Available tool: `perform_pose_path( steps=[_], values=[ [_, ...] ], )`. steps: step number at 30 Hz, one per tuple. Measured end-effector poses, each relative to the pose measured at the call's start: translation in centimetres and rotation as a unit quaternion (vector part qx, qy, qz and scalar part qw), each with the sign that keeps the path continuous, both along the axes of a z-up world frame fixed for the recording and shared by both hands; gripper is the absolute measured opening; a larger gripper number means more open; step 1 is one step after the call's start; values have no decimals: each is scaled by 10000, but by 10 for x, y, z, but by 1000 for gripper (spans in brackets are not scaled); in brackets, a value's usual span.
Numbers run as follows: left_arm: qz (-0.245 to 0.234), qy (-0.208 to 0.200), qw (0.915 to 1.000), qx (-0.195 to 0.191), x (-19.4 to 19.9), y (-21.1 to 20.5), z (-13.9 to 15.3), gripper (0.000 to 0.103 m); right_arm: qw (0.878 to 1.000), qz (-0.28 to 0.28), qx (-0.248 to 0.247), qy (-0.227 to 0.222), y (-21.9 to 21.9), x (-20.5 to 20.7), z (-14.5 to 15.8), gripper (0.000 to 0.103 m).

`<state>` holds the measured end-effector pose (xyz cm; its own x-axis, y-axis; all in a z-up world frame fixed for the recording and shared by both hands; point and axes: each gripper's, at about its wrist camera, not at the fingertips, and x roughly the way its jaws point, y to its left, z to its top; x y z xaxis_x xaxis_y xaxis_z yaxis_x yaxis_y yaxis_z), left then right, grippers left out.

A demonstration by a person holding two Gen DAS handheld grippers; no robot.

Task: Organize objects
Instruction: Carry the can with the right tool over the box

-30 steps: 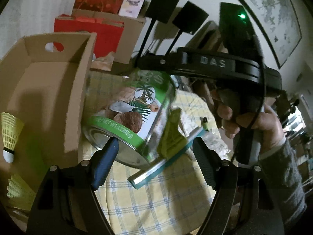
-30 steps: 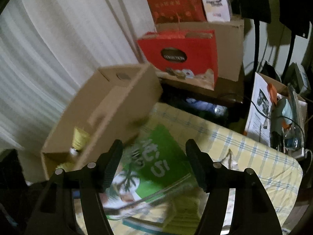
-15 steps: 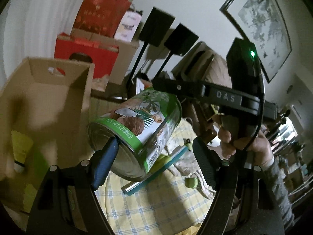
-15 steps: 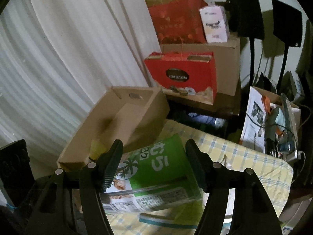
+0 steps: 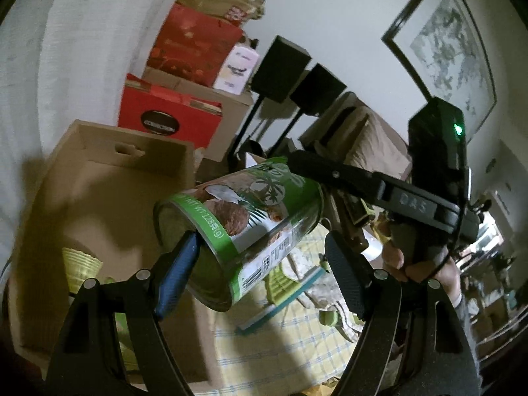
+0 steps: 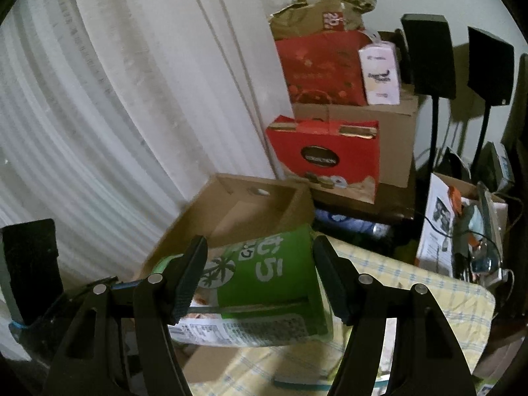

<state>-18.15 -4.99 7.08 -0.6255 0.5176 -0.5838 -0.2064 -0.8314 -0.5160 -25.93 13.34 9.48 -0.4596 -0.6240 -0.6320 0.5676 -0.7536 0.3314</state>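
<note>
The big green coconut can point(image 5: 244, 227) was up in the air on its side, right beside the open cardboard box point(image 5: 99, 178) and above the checked cloth surface point(image 5: 283, 340). The right gripper point(image 6: 260, 280) had both pads clamped on the can's sides. The left gripper point(image 5: 260, 274) only had its blue pad point(image 5: 178, 274) against the can's bottom end, the other finger stood clear, so I'd call that one open. A yellow shuttlecock point(image 5: 79, 264) sat inside the box.
</note>
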Motion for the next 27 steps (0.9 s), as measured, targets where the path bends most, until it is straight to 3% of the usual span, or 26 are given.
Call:
perform_pose_path(
  steps=[12,27],
  values=[
    [301,-62,9995,-47,-32,-74,-1,76,9997,-80,-213,-126,-66,-16,-9,68],
    [177,-287,9994,-115,-93,-124,-48,80,9970,-347,-275,-633,-111,-65,-62,67]
  ],
)
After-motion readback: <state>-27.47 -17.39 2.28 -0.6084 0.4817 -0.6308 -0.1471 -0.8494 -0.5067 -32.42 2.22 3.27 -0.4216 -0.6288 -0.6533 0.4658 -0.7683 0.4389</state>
